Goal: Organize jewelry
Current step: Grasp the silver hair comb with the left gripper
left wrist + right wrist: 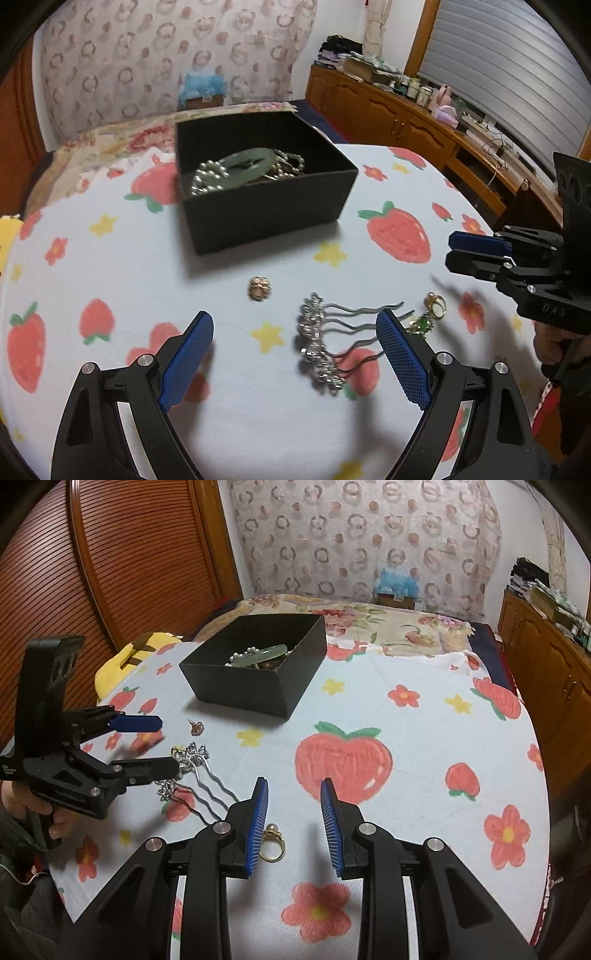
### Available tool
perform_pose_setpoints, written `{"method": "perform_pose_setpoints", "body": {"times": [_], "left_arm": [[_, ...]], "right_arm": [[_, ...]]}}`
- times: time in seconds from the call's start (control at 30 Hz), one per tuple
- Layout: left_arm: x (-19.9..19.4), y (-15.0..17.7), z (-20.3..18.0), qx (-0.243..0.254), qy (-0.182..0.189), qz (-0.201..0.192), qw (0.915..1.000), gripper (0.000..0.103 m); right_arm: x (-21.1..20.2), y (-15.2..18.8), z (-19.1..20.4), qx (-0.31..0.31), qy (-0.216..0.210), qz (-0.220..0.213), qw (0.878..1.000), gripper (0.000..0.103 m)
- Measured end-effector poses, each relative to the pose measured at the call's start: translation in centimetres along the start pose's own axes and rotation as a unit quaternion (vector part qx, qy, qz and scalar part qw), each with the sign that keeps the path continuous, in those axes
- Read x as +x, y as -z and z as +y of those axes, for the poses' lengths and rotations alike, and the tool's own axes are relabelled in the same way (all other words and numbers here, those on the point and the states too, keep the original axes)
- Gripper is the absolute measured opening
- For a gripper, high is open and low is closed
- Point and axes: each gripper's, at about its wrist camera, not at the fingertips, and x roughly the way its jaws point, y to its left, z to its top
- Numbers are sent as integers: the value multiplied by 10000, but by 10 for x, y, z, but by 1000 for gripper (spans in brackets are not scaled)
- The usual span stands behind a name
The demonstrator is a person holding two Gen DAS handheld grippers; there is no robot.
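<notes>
The strawberry-print surface (424, 738) is carrying a black box (266, 206) already holding beads and a bangle. The hair comb (325, 343) is lying before the left gripper (295, 354), jaws gaping wide and empty; it is likely lining up to pinch it. The right gripper (293, 825), jaws partly open and empty, is hovering beside a gold ring (272, 843). A small earring (259, 288) is lying between comb and box.

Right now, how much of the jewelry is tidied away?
Pearl beads and a green bangle already lie in the black box. Both grippers are open, holding nothing. The hair comb, gold ring and small earring remain on the cloth.
</notes>
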Motion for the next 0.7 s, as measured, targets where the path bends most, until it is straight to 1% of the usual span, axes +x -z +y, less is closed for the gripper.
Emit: {"method": "perform_pose_setpoints", "body": {"times": [0.07,0.13,0.17,0.33,0.4,0.43,0.47,0.5,0.57,0.6,0.63,0.67,0.7], "left_arm": [[3,1,-3,-20,31,36,10000,73],[6,0,-5,-24,39,79,10000,67],[7,0,-6,-32,47,91,9999,66],[9,3,-11,-14,58,100,9999,65],[9,4,-12,-1,-10,60,10000,61],[9,4,-12,9,-78,41,10000,56],[9,4,-11,-7,-91,33,10000,50],[8,4,-9,-65,-72,26,9999,46],[7,4,-7,-111,-63,34,9999,29],[6,5,-7,-131,14,25,9999,25],[5,5,-7,-137,33,22,9999,18],[4,5,-7,-132,10,6,9999,15],[1,5,-6,-134,2,-27,9999,14]], "right_arm": [[0,1,0,-15,-19,6,10000,32],[1,2,-1,-11,-27,13,10000,32],[1,2,-1,-5,-32,16,10000,32],[1,4,0,2,-64,7,10000,32],[3,4,1,5,-80,7,10000,32],[3,5,1,8,-88,7,10000,33],[4,6,1,15,-96,12,10000,33],[4,6,2,18,-98,22,9999,33],[5,7,2,17,-104,41,9999,35],[6,7,2,19,-112,48,9999,35],[6,7,2,21,-121,52,9999,36],[6,7,2,23,-126,57,9999,36],[7,7,2,26,-129,60,9999,36]]}}
